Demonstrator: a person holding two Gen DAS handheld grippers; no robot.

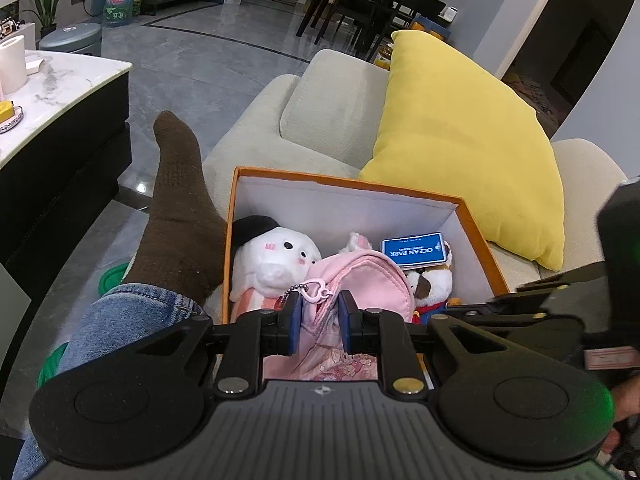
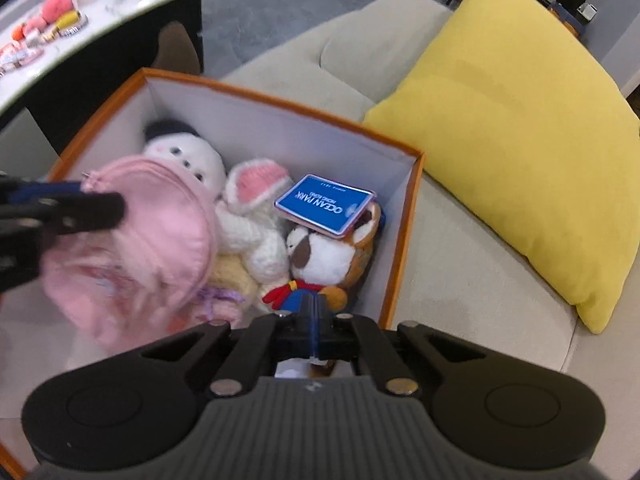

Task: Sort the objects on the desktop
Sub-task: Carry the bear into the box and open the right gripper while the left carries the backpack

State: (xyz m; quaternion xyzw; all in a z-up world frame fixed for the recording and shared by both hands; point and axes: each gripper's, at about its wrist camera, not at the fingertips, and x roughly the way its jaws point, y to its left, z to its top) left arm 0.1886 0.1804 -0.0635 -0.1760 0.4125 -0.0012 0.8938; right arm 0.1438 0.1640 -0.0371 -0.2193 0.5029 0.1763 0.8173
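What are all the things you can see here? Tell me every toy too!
Box: one, orange outside, white inside, on the sofa.
Pouch: one, pink, over the box, held by the left tool.
Plush toys: snowman-like white one, white rabbit, brown-and-white dog, all in the box.
Card: one, blue, on the dog.
Cushion: one, yellow, on the sofa.
Table: one, marble top, left.
Leg: jeans, brown sock.
Left tool: gripping the pouch.
Right tool: shut, empty.

Left tool clamped partway, right tool fully closed.
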